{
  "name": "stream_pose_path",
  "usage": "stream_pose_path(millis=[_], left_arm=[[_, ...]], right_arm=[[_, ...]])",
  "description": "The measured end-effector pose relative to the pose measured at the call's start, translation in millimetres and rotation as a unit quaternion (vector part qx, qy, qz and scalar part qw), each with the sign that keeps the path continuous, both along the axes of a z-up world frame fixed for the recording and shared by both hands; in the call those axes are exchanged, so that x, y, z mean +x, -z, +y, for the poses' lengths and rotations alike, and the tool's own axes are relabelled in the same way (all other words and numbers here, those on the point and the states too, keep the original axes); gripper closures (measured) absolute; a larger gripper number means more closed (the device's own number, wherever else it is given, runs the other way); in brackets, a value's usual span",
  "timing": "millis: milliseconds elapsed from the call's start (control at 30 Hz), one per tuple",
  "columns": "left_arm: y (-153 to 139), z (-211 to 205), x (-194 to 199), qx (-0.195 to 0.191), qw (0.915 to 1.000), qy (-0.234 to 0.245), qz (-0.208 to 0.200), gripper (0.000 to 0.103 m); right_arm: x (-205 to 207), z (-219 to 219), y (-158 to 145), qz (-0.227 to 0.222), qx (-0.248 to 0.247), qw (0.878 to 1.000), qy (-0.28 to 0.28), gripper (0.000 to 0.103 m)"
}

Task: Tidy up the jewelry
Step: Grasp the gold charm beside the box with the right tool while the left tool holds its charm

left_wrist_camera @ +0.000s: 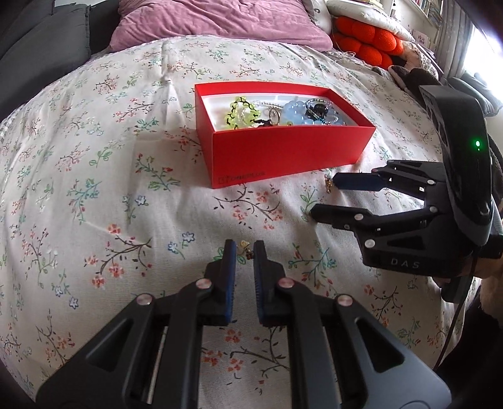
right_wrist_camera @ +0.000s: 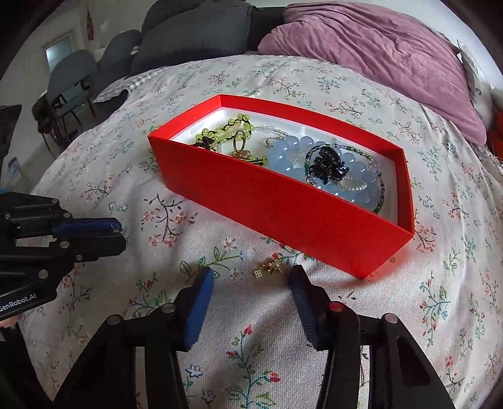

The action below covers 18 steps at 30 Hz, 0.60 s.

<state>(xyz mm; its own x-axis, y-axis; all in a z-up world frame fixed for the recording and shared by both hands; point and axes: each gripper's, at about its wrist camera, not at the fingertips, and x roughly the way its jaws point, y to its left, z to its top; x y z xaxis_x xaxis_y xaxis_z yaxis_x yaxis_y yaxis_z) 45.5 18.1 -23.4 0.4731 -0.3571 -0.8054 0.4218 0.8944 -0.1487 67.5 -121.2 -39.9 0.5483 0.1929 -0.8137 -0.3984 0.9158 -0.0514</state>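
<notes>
A red box (left_wrist_camera: 283, 154) (right_wrist_camera: 283, 207) sits on the floral bedspread and holds several bracelets, a ring and a black hair clip (right_wrist_camera: 328, 163). My left gripper (left_wrist_camera: 245, 248) has its jaws narrowly apart around a small yellow earring (left_wrist_camera: 245, 245) lying on the bedspread; whether the pads touch it I cannot tell. It also shows at the left in the right wrist view (right_wrist_camera: 118, 234). My right gripper (right_wrist_camera: 251, 273) is open, its fingertips on either side of a small gold earring (right_wrist_camera: 270, 269) lying just before the box. That earring also shows in the left wrist view (left_wrist_camera: 329, 185), beside the right gripper (left_wrist_camera: 323, 198).
A purple pillow (left_wrist_camera: 217, 22) (right_wrist_camera: 377, 59) lies at the head of the bed behind the box. An orange ball cushion (left_wrist_camera: 367, 41) is at the back right. Dark cushions (right_wrist_camera: 188, 34) and chairs (right_wrist_camera: 72, 81) stand beyond the bed's left side.
</notes>
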Motion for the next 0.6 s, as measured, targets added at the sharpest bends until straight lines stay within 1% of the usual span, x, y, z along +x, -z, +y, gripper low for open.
stream_pose_path(millis=[233, 467, 600], left_arm=[[0.5, 1.6, 1.6, -0.001, 1.0000, -0.002, 0.001, 0.091], [2.6, 0.5, 2.2, 0.001, 1.0000, -0.003, 0.003, 0.091], [4.0, -0.5, 2.3, 0.003, 1.0000, -0.003, 0.004, 0.091]], right_arm=[[3.9, -0.2, -0.3, 0.006, 0.012, 1.000, 0.002, 0.071], [5.8, -5.2, -0.5, 0.013, 0.020, 1.000, 0.012, 0.078], [7.3, -7.9, -0.5, 0.017, 0.022, 0.999, 0.019, 0.086]])
